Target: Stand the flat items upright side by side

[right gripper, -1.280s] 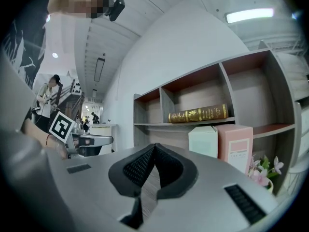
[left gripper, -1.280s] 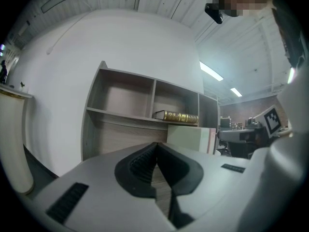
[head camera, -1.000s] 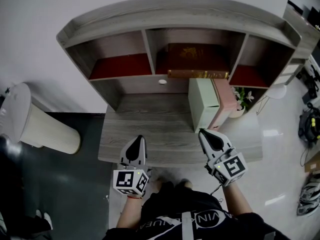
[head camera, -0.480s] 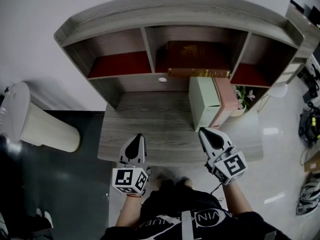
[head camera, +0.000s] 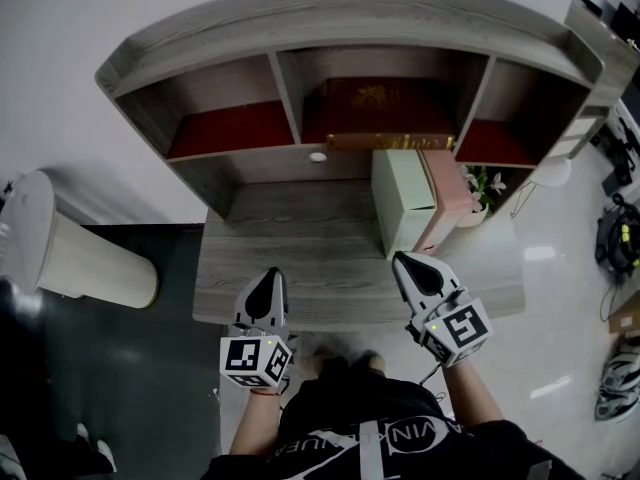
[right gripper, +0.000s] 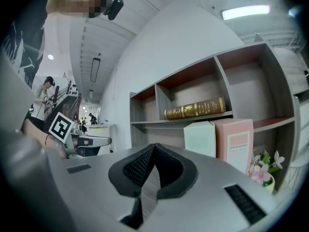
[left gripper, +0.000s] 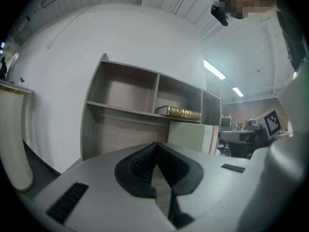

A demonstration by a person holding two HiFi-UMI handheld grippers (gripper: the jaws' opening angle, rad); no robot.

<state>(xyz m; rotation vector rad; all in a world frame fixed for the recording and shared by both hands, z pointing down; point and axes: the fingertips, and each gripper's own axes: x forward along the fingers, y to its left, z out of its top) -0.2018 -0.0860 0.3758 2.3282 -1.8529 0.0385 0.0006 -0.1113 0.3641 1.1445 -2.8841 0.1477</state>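
Observation:
A dark red book with a gold spine lies flat in the middle compartment of the desk's shelf unit. On the desk's right, a pale green file box stands upright with a pink file box beside it. My left gripper hovers over the desk's front edge, shut and empty. My right gripper is also shut and empty, just in front of the green box and apart from it.
The wooden desk carries a three-compartment shelf unit with red liners in the side compartments. A small flower pot stands right of the pink box. A white bin stands on the floor at left.
Both grippers keep their places, shut. Only the head view has shifted slightly.

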